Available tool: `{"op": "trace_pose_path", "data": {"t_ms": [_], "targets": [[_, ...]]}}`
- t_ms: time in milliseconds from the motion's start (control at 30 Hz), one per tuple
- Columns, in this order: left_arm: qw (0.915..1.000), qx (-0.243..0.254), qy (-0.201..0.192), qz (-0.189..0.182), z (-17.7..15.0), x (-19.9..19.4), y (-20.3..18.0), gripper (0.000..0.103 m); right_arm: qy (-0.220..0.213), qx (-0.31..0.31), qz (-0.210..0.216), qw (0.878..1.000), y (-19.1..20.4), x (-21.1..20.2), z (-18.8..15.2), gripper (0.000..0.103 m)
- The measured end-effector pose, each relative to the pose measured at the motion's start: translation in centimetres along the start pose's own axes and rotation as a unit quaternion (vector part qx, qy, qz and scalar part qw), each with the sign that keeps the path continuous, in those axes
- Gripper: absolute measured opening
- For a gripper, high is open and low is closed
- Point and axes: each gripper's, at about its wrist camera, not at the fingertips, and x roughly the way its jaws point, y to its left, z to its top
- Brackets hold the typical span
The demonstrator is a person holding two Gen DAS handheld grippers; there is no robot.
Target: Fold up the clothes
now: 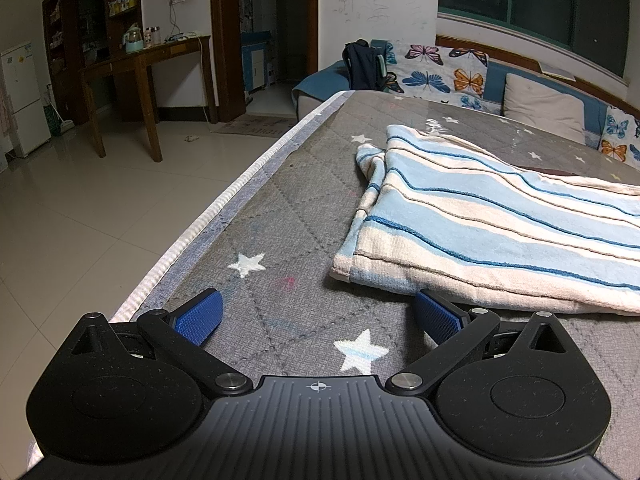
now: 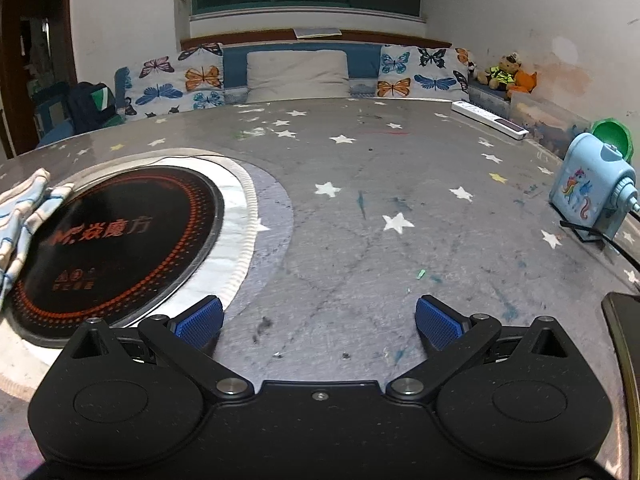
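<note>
**Striped cloth flat on table, both grippers spread wide & empty**

The striped cloth (image 1: 500,220) – pale blue and cream bands w/ thin dark-blue lines – lies folded on the grey star-print table cover (image 1: 288,216), its near hem just ahead of the left gripper (image 1: 316,316). That gripper's blue pads (image 1: 200,314) are spread wide w/ nothing between them; the right-hand pad sits right at the cloth's near edge, but contact can't be confirmed. The cloth runs out of frame on the right, so its full extent isn't visible.

In the right wrist view only a bunched end of the cloth (image 2: 24,220) shows at the left edge, draped onto the rim of a round black induction plate (image 2: 120,240) set into the table. The right gripper (image 2: 318,316) is also wide open over bare cover, holding nothing, well apart from the cloth.

Containers: a light-blue unicorn-print device (image 2: 592,196) at the right edge, a green cup-like thing (image 2: 612,138) behind it – contents not visible. A white power strip (image 2: 490,120) lies farther back. A dark curved object (image 2: 624,340) at the lower right is cut off, unidentifiable.

Beyond the table: butterfly cushions (image 2: 180,80), plush toys (image 2: 508,76) in the corner.
</note>
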Motion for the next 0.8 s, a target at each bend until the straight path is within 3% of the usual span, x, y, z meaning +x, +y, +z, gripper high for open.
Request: {"op": "trace_pose_path", "data": {"t_ms": [333, 800], "targets": [[1.0, -0.002, -0.001, 0.0, 0.0, -0.1, 0.0, 0.103, -0.001, 0.0, 0.0, 1.0, -0.2, 0.1, -0.2, 0.103], [0.9948, -0.082, 0.009, 0.059, -1.2, -3.5, 5.0, 0.103, -0.001, 0.0, 0.0, 1.0, -0.2, 0.1, -0.1, 0.103]]}}
